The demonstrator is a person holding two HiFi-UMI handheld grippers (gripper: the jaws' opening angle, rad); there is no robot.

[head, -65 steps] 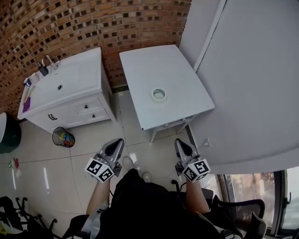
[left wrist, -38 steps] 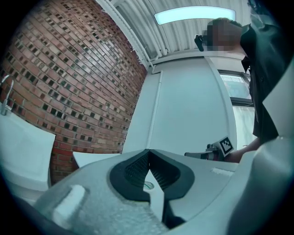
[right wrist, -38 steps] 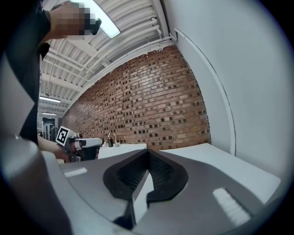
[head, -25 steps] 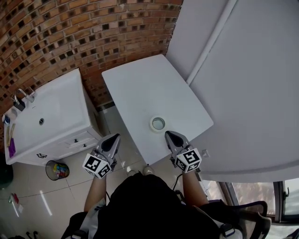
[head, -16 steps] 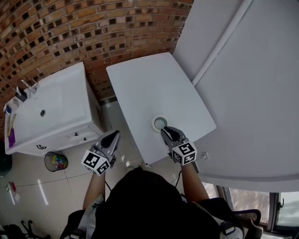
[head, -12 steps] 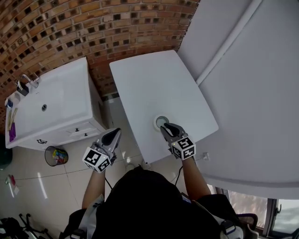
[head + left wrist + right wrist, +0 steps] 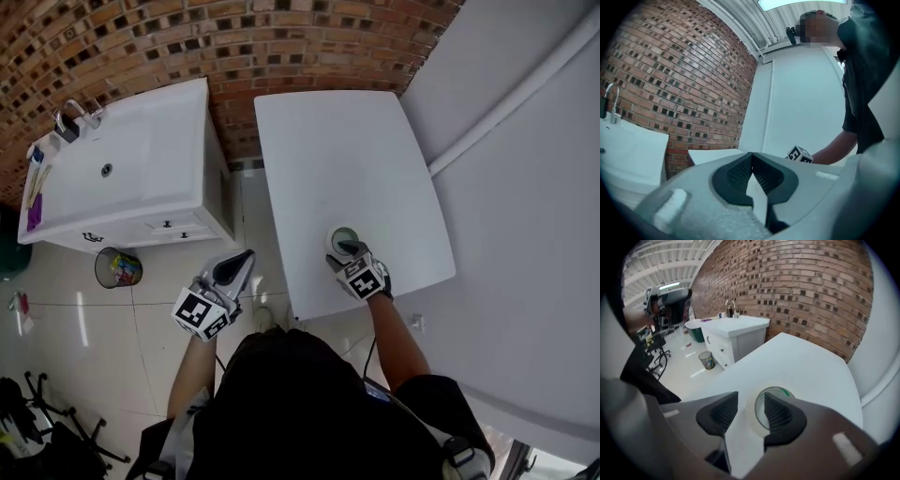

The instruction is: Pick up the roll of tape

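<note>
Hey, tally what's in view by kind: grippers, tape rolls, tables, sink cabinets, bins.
Grippers: 2, left gripper and right gripper
Tape rolls: 1
Tables: 1
Sink cabinets: 1
Bins: 1
Total: 6

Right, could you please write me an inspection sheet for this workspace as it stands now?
Surface: white table, bare apart from the tape.
Job's things: roll of tape, lying flat near the table's near edge, not lifted.
Clutter: nothing seen on the table; small items on the sink cabinet.
Grippers: right gripper open, jaws have just been opening, straddling the roll's wall; left gripper shut, empty, off the table.
Cables: thin dark lead beside the right forearm.
Surroundings: brick wall, waste bin, tiled floor.
</note>
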